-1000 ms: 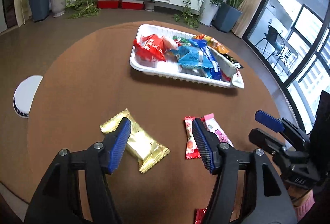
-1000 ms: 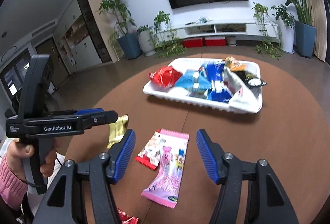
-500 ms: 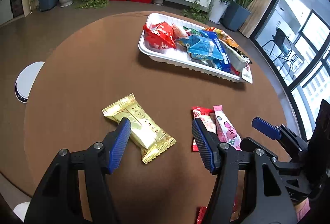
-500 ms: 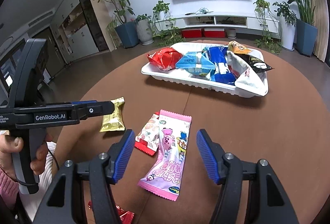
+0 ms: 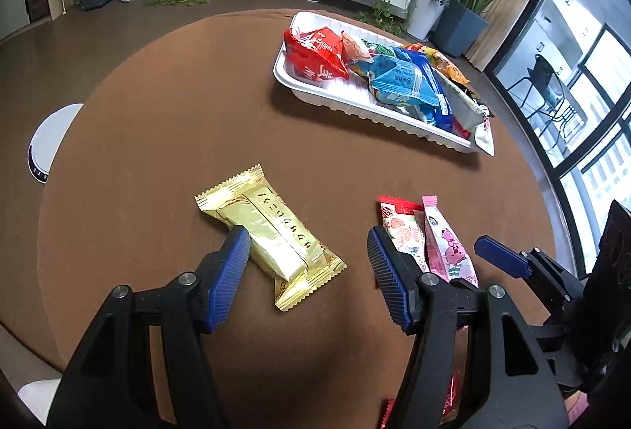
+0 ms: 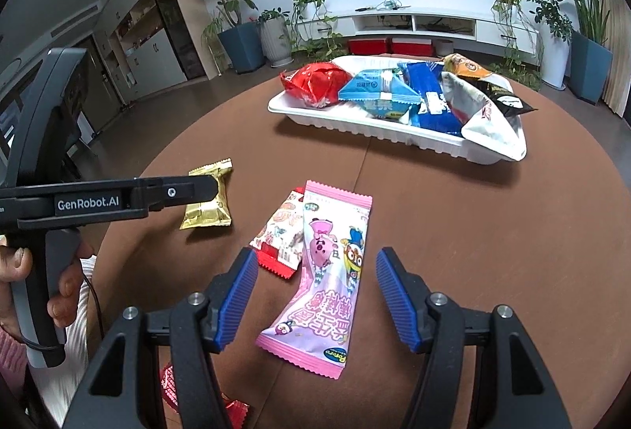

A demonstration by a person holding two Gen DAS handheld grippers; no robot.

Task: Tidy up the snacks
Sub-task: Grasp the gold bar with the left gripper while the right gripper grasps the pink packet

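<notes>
Gold foil catches the light on the snack bar [image 5: 272,237] lying diagonally on the round brown table [image 5: 157,137]. The left gripper [image 5: 307,271] hangs over it with its jaws spread wide, holding nothing; the bar's near end sits between the two blue pads, its side just beside the left pad [image 5: 230,273]. The right gripper [image 6: 315,295] is likewise spread and empty, and the pink cartoon packet [image 6: 321,271] lies flat between its pads, touching neither. A red-edged packet [image 6: 282,235] is tucked partly under the pink one's left side. Well beyond both, the white tray [image 6: 355,125] holds a heap of red, blue, orange and silver snack bags. A small red wrapper [image 6: 169,385] lies at the table's near edge.
</notes>
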